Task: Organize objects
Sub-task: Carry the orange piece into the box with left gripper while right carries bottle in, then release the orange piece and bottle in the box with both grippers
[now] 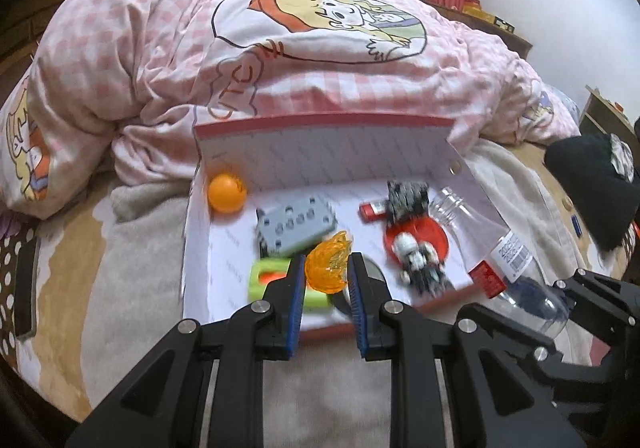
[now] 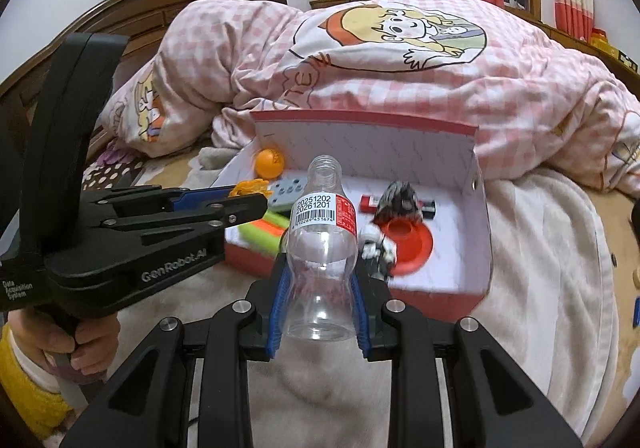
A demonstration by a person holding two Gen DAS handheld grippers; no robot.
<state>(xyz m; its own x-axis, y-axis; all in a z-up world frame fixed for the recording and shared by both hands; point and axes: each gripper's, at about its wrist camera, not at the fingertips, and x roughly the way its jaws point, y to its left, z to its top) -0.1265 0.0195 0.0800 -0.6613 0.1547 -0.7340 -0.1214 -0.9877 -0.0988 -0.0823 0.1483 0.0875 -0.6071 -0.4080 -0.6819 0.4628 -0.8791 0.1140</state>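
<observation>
Above the box's (image 1: 320,127) near edge, your left gripper (image 1: 326,280) pinches the orange translucent piece (image 1: 326,268); your right gripper (image 2: 320,300) clamps the empty bottle (image 2: 322,248).

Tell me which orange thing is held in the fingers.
The spiky see-through orange piece, clamped by the left gripper. The orange ball lies loose in the box's far corner.

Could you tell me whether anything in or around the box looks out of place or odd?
The box has its near wall folded flat, leaving it open. The bottle held over it has no cap.
</observation>
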